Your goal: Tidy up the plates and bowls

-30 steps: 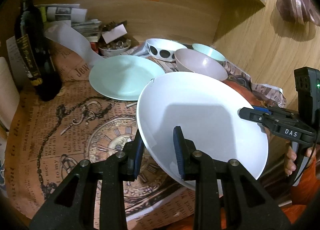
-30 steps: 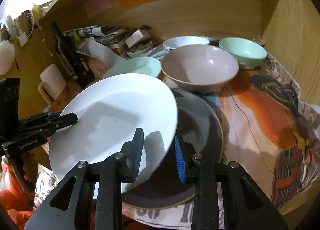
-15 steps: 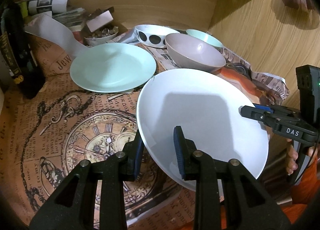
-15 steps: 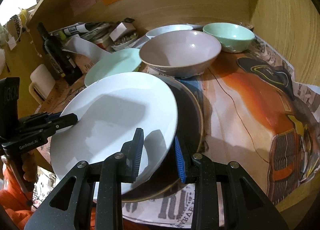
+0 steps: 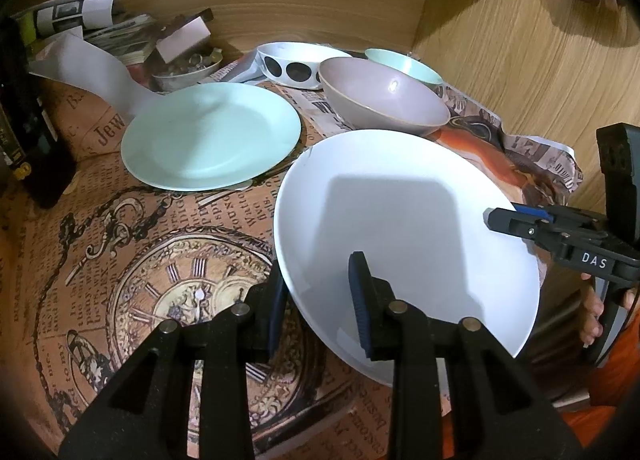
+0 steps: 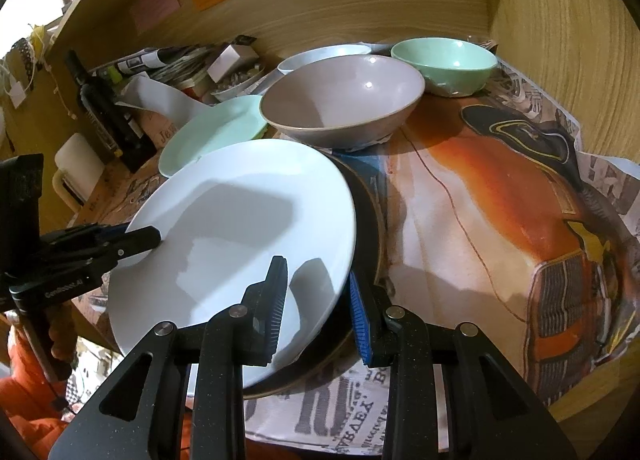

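Note:
A large white plate [image 5: 400,228] hangs tilted between both grippers. My left gripper [image 5: 318,276] is shut on its near-left rim, one pad above and one below. My right gripper [image 6: 316,274] is shut on the opposite rim. In the right wrist view the white plate [image 6: 248,220] hovers over a dark plate [image 6: 366,212] with a gold edge lying on the table. A mint plate [image 5: 212,136] lies behind on the left. A mauve bowl [image 5: 384,100], a mint bowl [image 5: 404,64] and a white bowl with black dots [image 5: 296,64] stand at the back.
A dark bottle [image 6: 104,108] stands at the left, with papers and a small dish of odds and ends [image 5: 188,68] behind the mint plate. Wooden walls close the back and right side [image 6: 560,40]. Printed paper covers the table [image 6: 480,220].
Both grippers have carried the white plate forward and slightly down, closer to the bowls and over the dark plate. Both grips look unchanged.

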`<act>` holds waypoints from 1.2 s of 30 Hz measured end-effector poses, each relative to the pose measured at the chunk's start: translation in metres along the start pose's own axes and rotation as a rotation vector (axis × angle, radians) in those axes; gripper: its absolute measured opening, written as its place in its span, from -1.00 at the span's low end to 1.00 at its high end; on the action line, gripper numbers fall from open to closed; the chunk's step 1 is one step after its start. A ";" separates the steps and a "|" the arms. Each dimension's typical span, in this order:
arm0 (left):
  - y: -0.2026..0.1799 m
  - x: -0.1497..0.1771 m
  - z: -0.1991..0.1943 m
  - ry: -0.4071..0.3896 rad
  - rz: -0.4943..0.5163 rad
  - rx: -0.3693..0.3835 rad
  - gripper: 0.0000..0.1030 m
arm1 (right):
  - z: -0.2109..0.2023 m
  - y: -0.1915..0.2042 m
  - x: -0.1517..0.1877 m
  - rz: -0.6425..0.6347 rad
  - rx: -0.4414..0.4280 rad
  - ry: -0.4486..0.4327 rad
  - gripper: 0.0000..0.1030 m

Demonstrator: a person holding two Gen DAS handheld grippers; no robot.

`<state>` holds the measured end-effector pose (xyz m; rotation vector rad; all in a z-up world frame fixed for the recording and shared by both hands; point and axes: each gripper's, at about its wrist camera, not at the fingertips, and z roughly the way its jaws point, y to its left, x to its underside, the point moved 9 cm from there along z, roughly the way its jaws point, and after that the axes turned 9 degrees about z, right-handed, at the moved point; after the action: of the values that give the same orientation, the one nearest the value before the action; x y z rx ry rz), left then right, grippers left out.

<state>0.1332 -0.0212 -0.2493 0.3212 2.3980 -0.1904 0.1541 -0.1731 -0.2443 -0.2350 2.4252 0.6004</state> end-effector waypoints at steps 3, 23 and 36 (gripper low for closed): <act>0.000 -0.001 0.002 0.004 0.002 0.005 -0.39 | 0.000 0.001 0.000 0.001 -0.001 0.000 -0.47; -0.007 -0.003 0.011 0.017 0.061 -0.020 -0.27 | -0.006 -0.002 -0.002 -0.013 -0.002 -0.006 -0.48; -0.005 -0.003 0.013 0.015 0.045 -0.024 -0.15 | -0.011 -0.012 -0.004 -0.023 0.060 -0.050 -0.42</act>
<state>0.1421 -0.0295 -0.2565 0.3665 2.4030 -0.1387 0.1549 -0.1890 -0.2381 -0.2199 2.3850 0.5161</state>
